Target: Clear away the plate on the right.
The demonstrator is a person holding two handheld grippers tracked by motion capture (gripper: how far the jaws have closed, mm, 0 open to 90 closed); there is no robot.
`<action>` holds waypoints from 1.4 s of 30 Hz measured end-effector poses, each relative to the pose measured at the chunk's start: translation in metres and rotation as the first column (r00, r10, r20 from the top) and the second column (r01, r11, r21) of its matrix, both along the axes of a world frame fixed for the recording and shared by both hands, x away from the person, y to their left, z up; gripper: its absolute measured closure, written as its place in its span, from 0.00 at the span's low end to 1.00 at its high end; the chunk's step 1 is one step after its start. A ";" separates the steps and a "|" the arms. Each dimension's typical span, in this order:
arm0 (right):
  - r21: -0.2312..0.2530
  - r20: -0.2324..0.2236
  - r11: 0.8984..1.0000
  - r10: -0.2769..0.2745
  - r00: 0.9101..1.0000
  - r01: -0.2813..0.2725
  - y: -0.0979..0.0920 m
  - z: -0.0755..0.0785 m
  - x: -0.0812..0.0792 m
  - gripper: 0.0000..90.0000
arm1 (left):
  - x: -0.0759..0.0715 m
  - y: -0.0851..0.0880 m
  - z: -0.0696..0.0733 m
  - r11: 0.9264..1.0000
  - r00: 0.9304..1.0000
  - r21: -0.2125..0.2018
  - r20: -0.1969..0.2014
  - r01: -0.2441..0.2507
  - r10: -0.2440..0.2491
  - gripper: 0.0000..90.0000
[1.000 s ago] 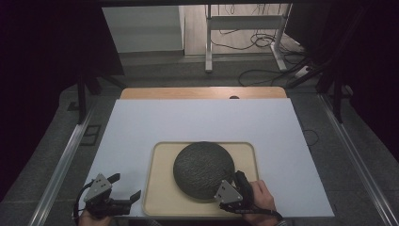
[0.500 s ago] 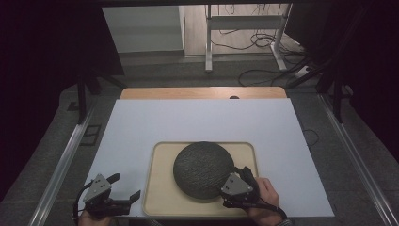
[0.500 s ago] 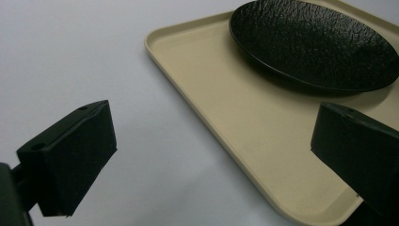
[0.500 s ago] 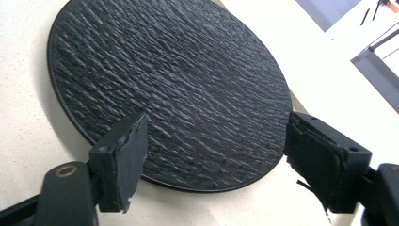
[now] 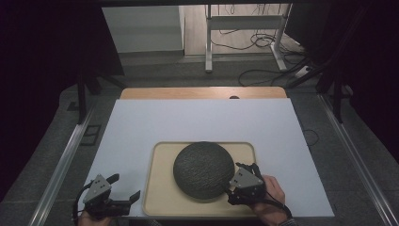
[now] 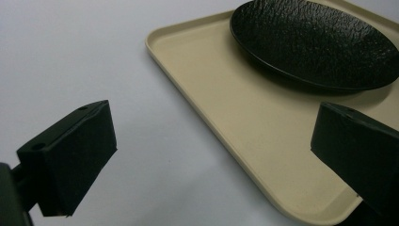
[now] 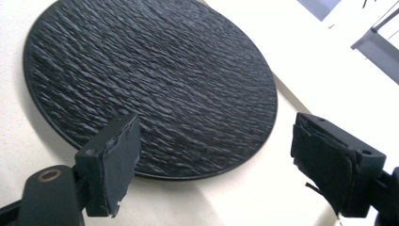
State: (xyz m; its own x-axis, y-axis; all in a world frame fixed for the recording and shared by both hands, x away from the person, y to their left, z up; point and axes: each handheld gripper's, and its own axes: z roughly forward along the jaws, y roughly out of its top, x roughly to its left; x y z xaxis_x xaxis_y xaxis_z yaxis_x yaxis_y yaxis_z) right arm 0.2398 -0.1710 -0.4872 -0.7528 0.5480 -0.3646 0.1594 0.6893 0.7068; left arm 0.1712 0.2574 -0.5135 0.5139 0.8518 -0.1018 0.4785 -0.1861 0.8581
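White sheet over a wooden table [image 5: 202, 92], dark room behind, cables on the floor past the far edge.

High view: beige tray [image 5: 162, 188] at the near centre of the sheet, black textured plate [image 5: 203, 169] lying flat on it, toward the tray's far right. Right gripper [image 5: 242, 181] sits at the plate's near-right rim, touching or just beside it; this angle doesn't settle which. Its jaws have just been opening. Left gripper [image 5: 123, 188] is parked off the tray's near-left corner, jaws spread, nothing in them.

Left gripper view: both pads wide apart, tray [image 6: 226, 117] corner running between them, plate [image 6: 315, 42] well beyond reach. Tray's near-right corner is cut off behind the right-hand pad.

Right gripper view: jaws spread, plate [image 7: 150, 84] rim ahead of them and partly between, pads not pressing on it. Plate is released, resting on the tray [image 7: 235, 197].

Risks, my read:
- Left-hand pad overlaps the rim; pulling back at a slant could drag or tip the plate.
- Plate looks smooth-edged and shallow, so a re-grip on the rim alone could slip.
- Left gripper closing where it is would catch the tray lip and shift everything.

Can't make out: rim underside, and any gap between pad and rim.
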 end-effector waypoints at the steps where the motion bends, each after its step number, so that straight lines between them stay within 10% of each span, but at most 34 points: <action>1: 0.003 -0.004 1.000 -0.004 1.000 0.004 -0.001 0.000 0.001 0.17 | 0.000 0.000 0.000 1.000 1.000 -0.001 0.000 0.000 0.000 0.00; 42: 0.091 -0.061 0.986 -0.131 0.989 0.136 -0.044 0.003 0.007 0.05 | -0.001 0.002 0.000 1.000 1.000 -0.011 0.004 -0.014 0.014 0.00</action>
State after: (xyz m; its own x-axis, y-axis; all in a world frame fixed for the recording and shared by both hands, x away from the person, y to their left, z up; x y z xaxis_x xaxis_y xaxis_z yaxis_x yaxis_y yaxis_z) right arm 0.2473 -0.2151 -0.4842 -0.6877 0.6754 -0.2663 0.2859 0.5891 0.7558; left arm 0.1705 0.2590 -0.5136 0.5023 0.8578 -0.1091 0.4774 -0.1699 0.8621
